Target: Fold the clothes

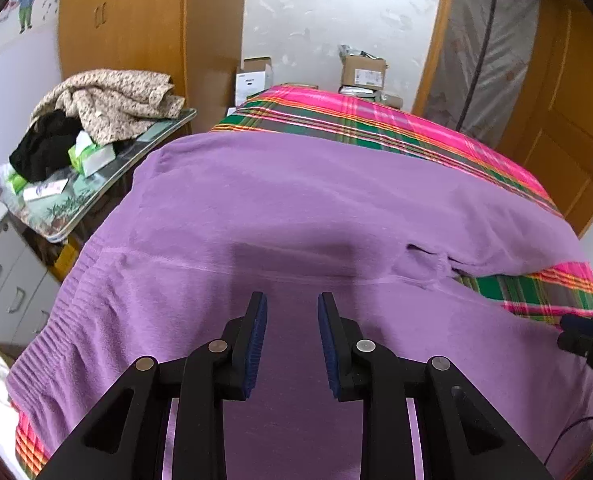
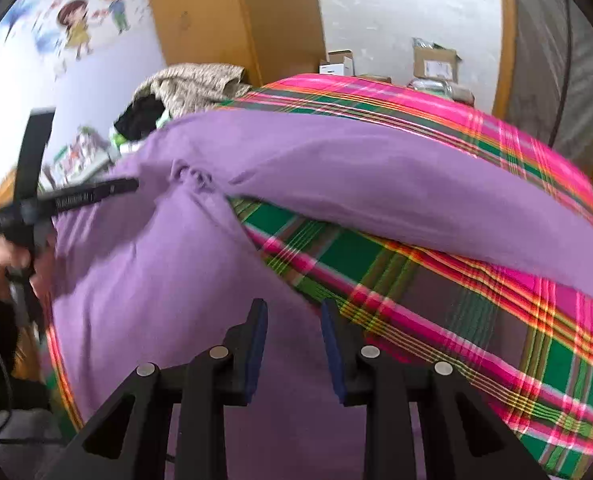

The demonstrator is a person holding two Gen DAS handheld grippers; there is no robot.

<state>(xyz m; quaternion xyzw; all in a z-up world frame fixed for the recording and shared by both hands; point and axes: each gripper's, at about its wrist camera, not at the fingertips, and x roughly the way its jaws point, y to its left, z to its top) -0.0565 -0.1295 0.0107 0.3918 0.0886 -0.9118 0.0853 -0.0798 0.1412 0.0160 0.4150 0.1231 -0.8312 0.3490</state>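
Two tools, left tool [image 1: 292, 304] and right tool [image 2: 294, 310], hover part-open and empty over a purple sweater [image 1: 296, 200] spread across the plaid bed [image 1: 376, 120], seemingly poised to fold it.

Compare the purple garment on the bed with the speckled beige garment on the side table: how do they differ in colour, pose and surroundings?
The purple garment is plain, while the speckled beige garment is patterned. The purple one lies spread fairly flat over the plaid bedcover; the beige one sits crumpled in a heap. The purple one lies alone on the bed; the beige one shares its table with a black garment and packets. Neither is folded yet.
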